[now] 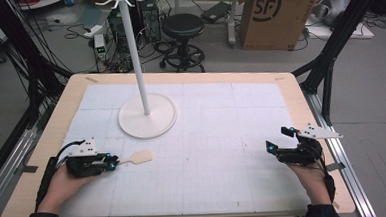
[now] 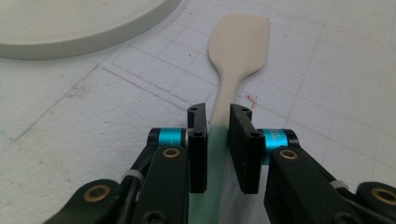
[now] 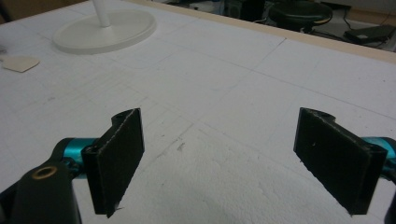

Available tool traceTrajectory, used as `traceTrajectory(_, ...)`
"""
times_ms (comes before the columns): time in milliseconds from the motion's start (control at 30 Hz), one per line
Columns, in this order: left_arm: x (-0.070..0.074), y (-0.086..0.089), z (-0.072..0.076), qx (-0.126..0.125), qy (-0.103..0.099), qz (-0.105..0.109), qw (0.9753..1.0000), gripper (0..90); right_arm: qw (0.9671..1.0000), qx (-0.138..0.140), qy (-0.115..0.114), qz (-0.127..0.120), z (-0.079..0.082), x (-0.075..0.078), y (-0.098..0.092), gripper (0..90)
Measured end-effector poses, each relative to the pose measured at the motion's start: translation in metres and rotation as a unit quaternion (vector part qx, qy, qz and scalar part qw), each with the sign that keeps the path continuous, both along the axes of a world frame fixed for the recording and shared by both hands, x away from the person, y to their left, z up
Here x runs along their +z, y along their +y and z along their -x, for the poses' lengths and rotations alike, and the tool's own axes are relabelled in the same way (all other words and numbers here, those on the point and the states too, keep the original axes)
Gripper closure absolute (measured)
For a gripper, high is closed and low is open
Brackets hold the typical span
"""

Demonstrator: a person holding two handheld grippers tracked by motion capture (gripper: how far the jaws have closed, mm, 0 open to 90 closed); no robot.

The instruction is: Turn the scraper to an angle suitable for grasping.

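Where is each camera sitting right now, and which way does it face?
High view: above the person's side, looking forward and down on the table; both forearms, left tool and right tool show.
Left gripper view: rides the left tool, looking along its jaws, shut on the spatula.
Right gripper view: rides the right tool, jaws wide apart, facing across the table.
Shared: all three show the stand.

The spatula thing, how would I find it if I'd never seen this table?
Start at the tall white stand with the round base on the white gridded mat. Look toward the person's left hand: the flat cream spatula with a green handle lies on the mat, its handle pinched in the left claw. It is the only small loose thing there.
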State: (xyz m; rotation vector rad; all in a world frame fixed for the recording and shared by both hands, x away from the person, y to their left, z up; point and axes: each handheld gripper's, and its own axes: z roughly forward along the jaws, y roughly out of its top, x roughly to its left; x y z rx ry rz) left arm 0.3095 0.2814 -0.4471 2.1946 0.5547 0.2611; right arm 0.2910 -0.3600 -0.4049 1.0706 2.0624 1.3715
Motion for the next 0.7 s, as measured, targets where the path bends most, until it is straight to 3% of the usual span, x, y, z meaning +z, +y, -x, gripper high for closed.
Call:
traceTrajectory(233,0.001,-0.001,0.001,0.0,-0.011,-0.007,0.9999,79.0,1.0,0.0,0.002,-0.001,0.0,0.0,0.0,15.0)
traceTrajectory(467,0.002,-0.002,0.0,0.004,-0.012,0.005,0.9999,80.1,1.0,-0.001,-0.001,-0.001,0.0,0.001,0.001,15.1)
traceTrajectory(700,0.012,-0.014,-0.004,-0.015,-0.02,0.017,0.9996,80.2,1.0,0.001,-0.003,0.002,-0.001,0.0,0.002,15.1)
